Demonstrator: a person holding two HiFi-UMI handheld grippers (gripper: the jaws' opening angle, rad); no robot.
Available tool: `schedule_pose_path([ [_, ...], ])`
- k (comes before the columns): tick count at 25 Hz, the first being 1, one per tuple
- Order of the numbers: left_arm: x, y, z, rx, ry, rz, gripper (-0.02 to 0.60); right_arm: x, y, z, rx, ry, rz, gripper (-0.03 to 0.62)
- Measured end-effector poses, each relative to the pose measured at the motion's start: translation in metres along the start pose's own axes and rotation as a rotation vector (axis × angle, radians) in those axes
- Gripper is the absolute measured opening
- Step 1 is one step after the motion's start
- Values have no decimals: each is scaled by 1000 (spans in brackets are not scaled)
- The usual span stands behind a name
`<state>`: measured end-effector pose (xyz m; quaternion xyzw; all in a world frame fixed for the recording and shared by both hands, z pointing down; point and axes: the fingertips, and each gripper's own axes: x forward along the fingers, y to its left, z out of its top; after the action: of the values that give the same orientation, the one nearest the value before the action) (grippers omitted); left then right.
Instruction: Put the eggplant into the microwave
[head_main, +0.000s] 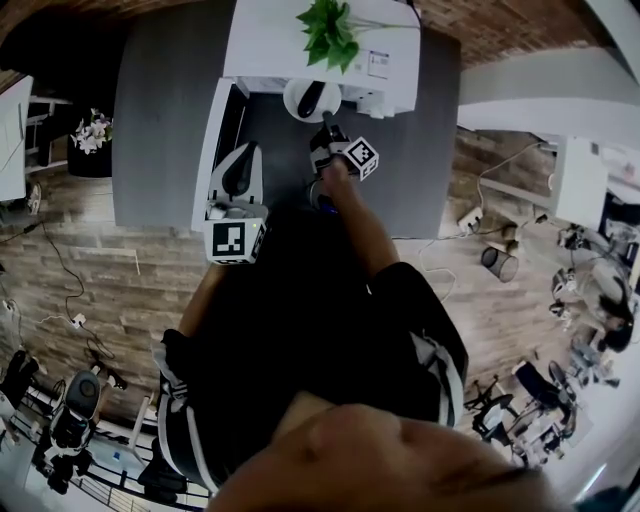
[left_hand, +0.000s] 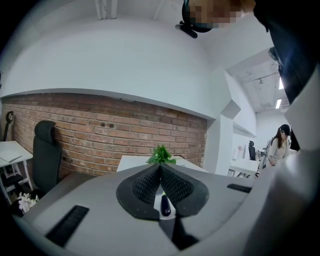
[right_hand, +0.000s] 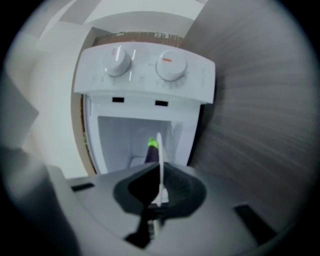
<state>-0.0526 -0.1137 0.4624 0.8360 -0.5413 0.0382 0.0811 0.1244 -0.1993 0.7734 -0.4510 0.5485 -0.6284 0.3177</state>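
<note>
The eggplant (right_hand: 151, 153) is riding on a white plate (head_main: 292, 100) at the open microwave's (right_hand: 145, 75) mouth. The right claw (right_hand: 158, 167) is pinching the plate's rim, seemingly to slide both in level. The left claw (left_hand: 160, 167), closed and empty, is hovering beside the microwave's door (head_main: 211, 150).

Microwave (right_hand: 145, 75): smooth white plastic, slight gloss. Plate (right_hand: 159, 160): smooth white. Worktop (head_main: 160, 120): matt grey. Far wall (left_hand: 100, 135): rough brick.

Even indoor light, strong fisheye bending with dark corners, right gripper view blurred
</note>
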Motion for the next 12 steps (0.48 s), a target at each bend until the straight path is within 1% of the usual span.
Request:
schedule_pose_path([
  [8,18,2,-7,-6,28,-19,37,19,-9,8,35,-24,-6,41],
  [12,24,2,-10,-7,34,-26,37,27,-11,11,53,-32,8,41],
])
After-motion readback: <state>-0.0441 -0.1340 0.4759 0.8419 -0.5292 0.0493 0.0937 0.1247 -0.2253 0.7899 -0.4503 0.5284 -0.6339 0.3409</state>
